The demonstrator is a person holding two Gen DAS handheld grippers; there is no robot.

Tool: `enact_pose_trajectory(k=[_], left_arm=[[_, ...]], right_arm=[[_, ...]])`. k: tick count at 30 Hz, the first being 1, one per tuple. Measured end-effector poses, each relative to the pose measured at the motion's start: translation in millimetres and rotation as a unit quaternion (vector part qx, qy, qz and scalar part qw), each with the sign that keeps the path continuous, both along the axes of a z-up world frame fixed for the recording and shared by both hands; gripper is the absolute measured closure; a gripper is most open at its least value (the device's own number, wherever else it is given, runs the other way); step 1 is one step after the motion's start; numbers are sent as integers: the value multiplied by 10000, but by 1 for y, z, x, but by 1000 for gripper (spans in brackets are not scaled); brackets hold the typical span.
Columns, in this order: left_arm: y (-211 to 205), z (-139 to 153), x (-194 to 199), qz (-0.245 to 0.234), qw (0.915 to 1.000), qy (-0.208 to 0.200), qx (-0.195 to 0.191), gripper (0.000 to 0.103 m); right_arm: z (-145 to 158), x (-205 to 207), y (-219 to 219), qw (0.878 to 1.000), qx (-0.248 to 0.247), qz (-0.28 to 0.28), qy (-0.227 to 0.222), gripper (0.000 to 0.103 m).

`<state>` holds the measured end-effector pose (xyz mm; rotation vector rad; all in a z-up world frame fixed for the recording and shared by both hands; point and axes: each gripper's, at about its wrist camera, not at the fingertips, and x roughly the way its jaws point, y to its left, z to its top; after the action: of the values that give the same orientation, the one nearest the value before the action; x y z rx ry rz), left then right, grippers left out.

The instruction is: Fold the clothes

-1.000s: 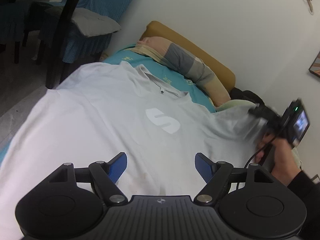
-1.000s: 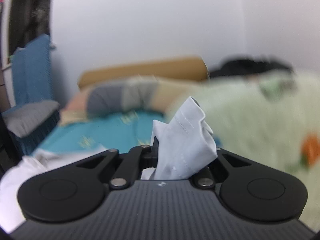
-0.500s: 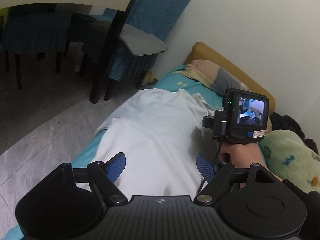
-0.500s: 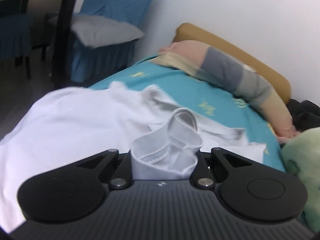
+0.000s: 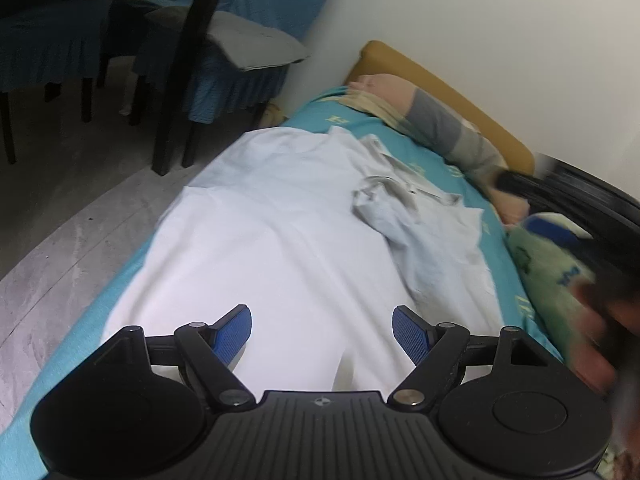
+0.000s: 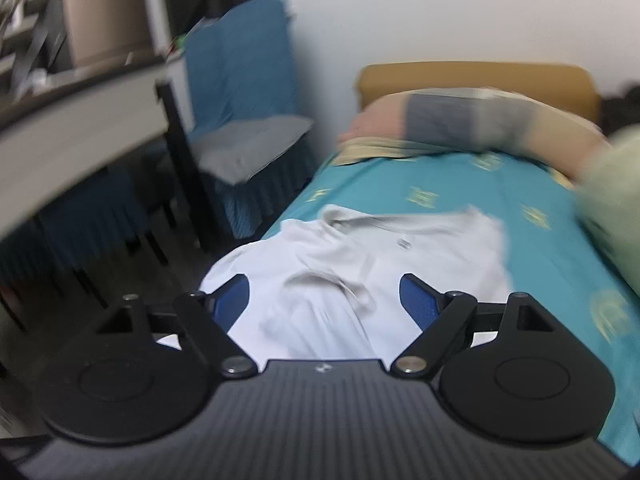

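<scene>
A white polo shirt (image 5: 280,240) lies on the teal bed (image 5: 496,232), its right side folded over onto the body, the sleeve (image 5: 384,200) crumpled near the collar. My left gripper (image 5: 322,326) is open and empty above the shirt's lower part. In the right wrist view the shirt (image 6: 360,264) lies below my right gripper (image 6: 324,296), which is open and empty. The right gripper also shows as a dark blur at the right edge of the left wrist view (image 5: 580,216).
A striped bolster pillow (image 5: 440,128) and tan headboard (image 5: 460,92) lie at the bed's far end. A green blanket (image 5: 552,264) is on the right. Blue-covered chairs (image 5: 240,60) and a dark table leg (image 5: 180,80) stand on the floor to the left.
My right gripper has opened and let go of the sleeve, which now lies folded on the shirt. It has pulled away to the right. The left gripper stayed open.
</scene>
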<state>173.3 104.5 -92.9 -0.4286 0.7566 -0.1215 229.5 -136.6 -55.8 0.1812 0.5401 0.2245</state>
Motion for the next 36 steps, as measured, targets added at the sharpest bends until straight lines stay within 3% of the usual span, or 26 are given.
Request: enact_pose_trajectory(k=[5,10,15,20,24,31,36], left_arm=[[-31,8,-25,-565,9983,-9,121,24],[-70,14,-60,-1157,9930,212,87,25],[-104,20,-106,-1784,9830,433,1,25],[-125,5,-129,-2048,9710,1123,-520,25],[-140,-12,-137,-2255,9600,1517,-674,30],[-162,-28,-137,-2436,9522,1751,-575,32],[-169,-42,-138,-2605,9399,2064,-786,39]], right_arm=[[17,-116,-59,9958,571,-670,254,19],[18,-191,-75,9924,803,-915,163,19],[24,-218,-67,9956,499,-790,-63,19],[29,-234,-78,9950,678,-703,-213,19],[25,-239,-90,9931,701,-901,-257,19],[11,-235,-110,9899,723,-1216,101,19],[12,-231,-135,9862,1076,-1239,202,19]])
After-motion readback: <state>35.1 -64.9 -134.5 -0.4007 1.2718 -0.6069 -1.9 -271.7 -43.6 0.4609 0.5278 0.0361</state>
